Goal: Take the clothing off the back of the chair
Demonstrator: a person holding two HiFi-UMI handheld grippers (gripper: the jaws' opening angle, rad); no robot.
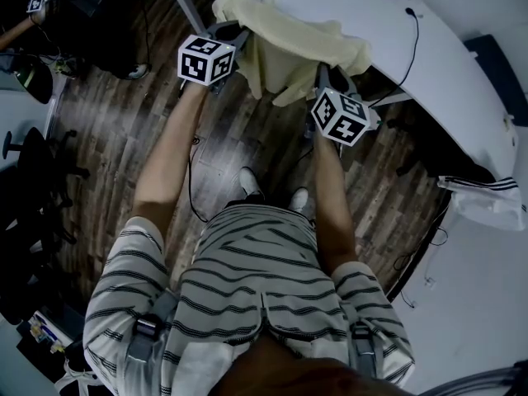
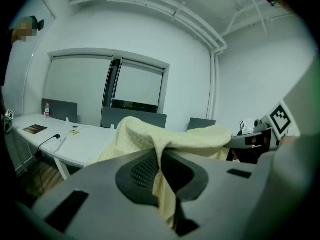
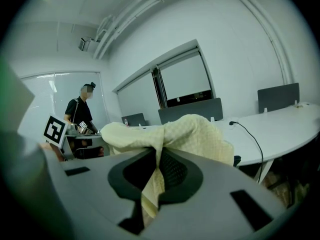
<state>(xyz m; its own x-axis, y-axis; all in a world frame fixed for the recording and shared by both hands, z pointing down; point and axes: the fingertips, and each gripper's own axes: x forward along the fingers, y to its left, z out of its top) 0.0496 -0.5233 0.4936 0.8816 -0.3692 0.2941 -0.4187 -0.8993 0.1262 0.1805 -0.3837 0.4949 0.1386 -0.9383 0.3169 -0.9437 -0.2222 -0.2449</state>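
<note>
Clothing (image 1: pixel 289 44) is seen in the head view hung between left gripper (image 1: pixel 233 35) and right gripper (image 1: pixel 323 74), before the bench (image 1: pixel 371 7); in the left gripper view it is clamped; in the right gripper view, likewise; grasping is judged done, lifting away not yet.

Head view: clothing (image 1: pixel 289 48) lies ahead of the wearer, at the near edge of the counter (image 1: pixel 388 15), partly over that edge; what carries it is hidden beneath.

Left tool (image 1: pixel 233 35) at the clothing's left end, right tool (image 1: pixel 327 77) at its right end, the clothing between them.

Left gripper view: a fold of clothing (image 2: pixel 165 184) sits pinched between the jaws of the left tool (image 2: pixel 162 171).

Right gripper view: same, fold (image 3: pixel 152 184) inside the right tool (image 3: pixel 155 176).

Cable (image 1: pixel 410 48) on the counter, right of the clothing.

Feet (image 1: pixel 250 181) on the floor (image 1: pixel 124 114), below and behind both tools.

Divider screens (image 2: pixel 132 117) stand behind the counter.

A second person (image 3: pixel 80 116) stands beyond the clothing's left end.
</note>
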